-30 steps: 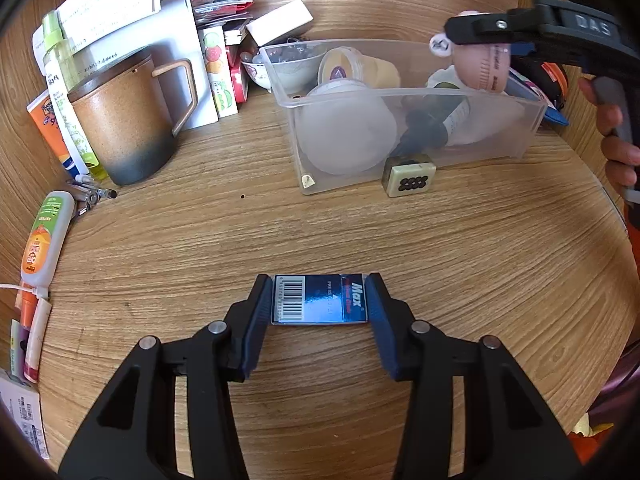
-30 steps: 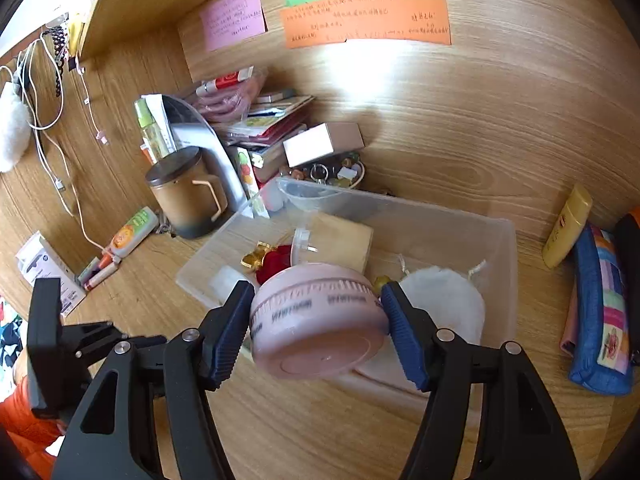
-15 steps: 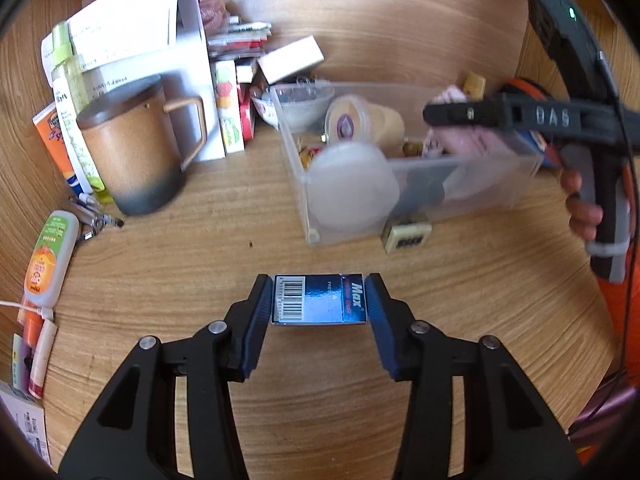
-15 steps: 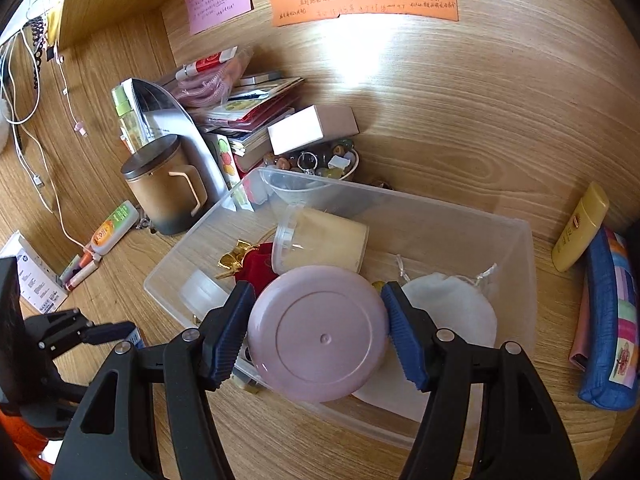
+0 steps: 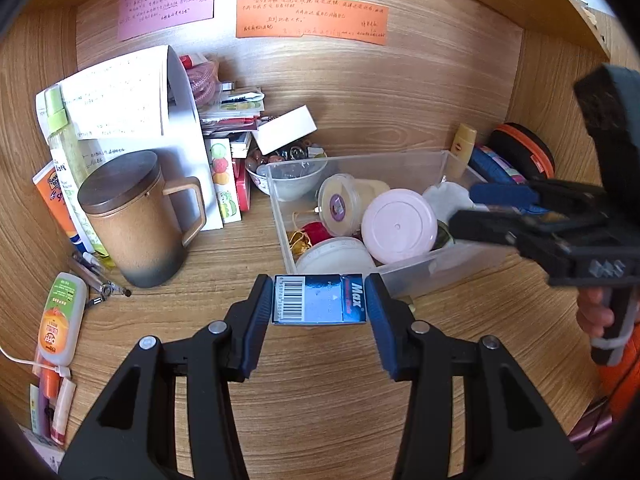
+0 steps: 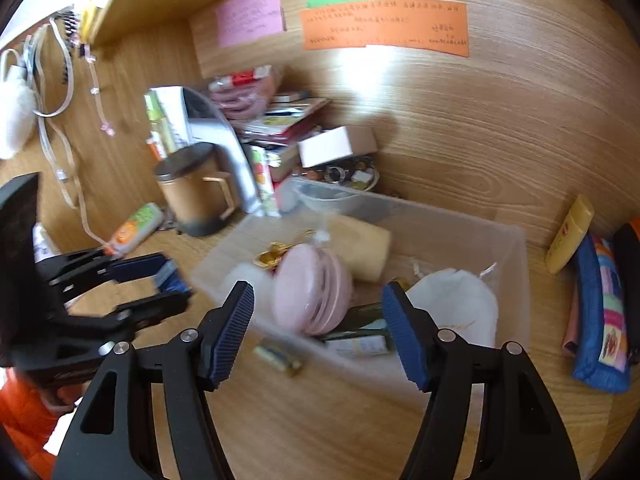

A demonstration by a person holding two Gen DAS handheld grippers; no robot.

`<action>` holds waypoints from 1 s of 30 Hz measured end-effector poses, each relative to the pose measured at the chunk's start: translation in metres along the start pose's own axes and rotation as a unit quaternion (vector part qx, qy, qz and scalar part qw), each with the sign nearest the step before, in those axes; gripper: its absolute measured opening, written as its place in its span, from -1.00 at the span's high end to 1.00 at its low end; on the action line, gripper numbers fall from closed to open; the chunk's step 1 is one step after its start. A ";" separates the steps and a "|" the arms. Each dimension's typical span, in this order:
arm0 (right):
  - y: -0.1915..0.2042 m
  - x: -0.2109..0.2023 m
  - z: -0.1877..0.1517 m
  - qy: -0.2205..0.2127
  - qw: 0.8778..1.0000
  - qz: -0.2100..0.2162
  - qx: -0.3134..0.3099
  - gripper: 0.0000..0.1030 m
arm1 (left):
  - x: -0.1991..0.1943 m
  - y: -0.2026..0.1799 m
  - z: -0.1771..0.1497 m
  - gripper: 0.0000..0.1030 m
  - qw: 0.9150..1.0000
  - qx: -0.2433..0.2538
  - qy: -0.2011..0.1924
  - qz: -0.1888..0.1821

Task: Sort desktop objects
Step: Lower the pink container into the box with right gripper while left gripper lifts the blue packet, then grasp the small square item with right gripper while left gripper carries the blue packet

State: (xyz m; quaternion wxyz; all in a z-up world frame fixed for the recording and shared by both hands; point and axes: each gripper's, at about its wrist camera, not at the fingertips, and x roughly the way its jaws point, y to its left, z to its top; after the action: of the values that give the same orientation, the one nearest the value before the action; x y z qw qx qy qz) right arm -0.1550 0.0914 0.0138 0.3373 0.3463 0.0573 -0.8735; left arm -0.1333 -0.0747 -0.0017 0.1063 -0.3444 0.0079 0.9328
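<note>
Box sits crosswise in the left gripper — barcode end left, above the desk; right gripper spread wide, empty — pink jar lies tilted in the bin.

— What does my left gripper look like from here?

— Matte black arms with triangular cut-outs, silver round screws at the joints, and dark blue ribbed pads on both fingers.

— And my right gripper?

— Same build. In the left wrist view its black body carries pale embossed lettering, too blurred for me to read. The hand on its grey grip shows bare skin, with an orange sleeve below.
</note>
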 end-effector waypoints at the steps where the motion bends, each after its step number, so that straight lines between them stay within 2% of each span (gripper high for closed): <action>1: 0.003 -0.003 -0.005 0.001 1.000 0.010 0.006 -0.22 | 0.000 0.001 0.000 0.09 1.000 0.000 0.000 -0.002; 4: 0.014 0.000 -0.023 0.023 0.999 0.030 0.022 -0.22 | -0.001 0.006 -0.004 0.09 1.000 -0.005 0.000 -0.008; 8: 0.032 0.027 -0.045 0.066 0.997 -0.009 0.024 -0.22 | -0.001 0.012 -0.013 0.09 1.000 -0.010 0.004 -0.012; 13: 0.028 0.063 -0.056 0.102 0.991 -0.031 0.084 -0.17 | -0.005 0.022 -0.027 0.09 1.000 -0.018 0.009 -0.023; 14: 0.028 0.068 -0.057 0.101 0.990 -0.037 0.089 -0.12 | -0.006 0.024 -0.029 0.09 1.000 -0.017 0.011 -0.025; 16: 0.030 0.077 -0.057 0.093 0.989 -0.061 0.098 0.15 | -0.007 0.027 -0.035 0.09 0.999 -0.013 0.014 -0.030; 17: 0.032 0.081 -0.057 0.090 0.988 -0.069 0.102 0.21 | -0.007 0.028 -0.038 0.09 0.999 -0.013 0.015 -0.034; 21: 0.042 0.093 -0.053 0.094 0.984 -0.102 0.109 0.24 | -0.007 0.035 -0.047 0.09 0.998 -0.019 0.020 -0.055; 22: 0.045 0.094 -0.052 0.090 0.984 -0.113 0.107 0.31 | -0.007 0.036 -0.048 0.09 0.998 -0.019 0.021 -0.058; 23: 0.048 0.094 -0.051 0.089 0.984 -0.116 0.101 0.37 | -0.006 0.037 -0.048 0.09 0.998 -0.018 0.022 -0.061; 27: 0.051 0.090 -0.048 0.086 0.984 -0.121 0.103 0.39 | -0.005 0.037 -0.048 0.09 0.997 -0.011 0.024 -0.066; 30: 0.051 0.079 -0.047 0.079 0.986 -0.105 0.106 0.40 | -0.006 0.035 -0.045 0.09 0.998 -0.007 0.021 -0.066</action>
State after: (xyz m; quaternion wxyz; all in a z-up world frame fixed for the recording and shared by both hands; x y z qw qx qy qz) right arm -0.1388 0.0246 -0.0658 0.1996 0.4399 0.0272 -0.8751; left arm -0.1068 -0.1136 -0.0341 0.1651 -0.3639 -0.0194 0.9165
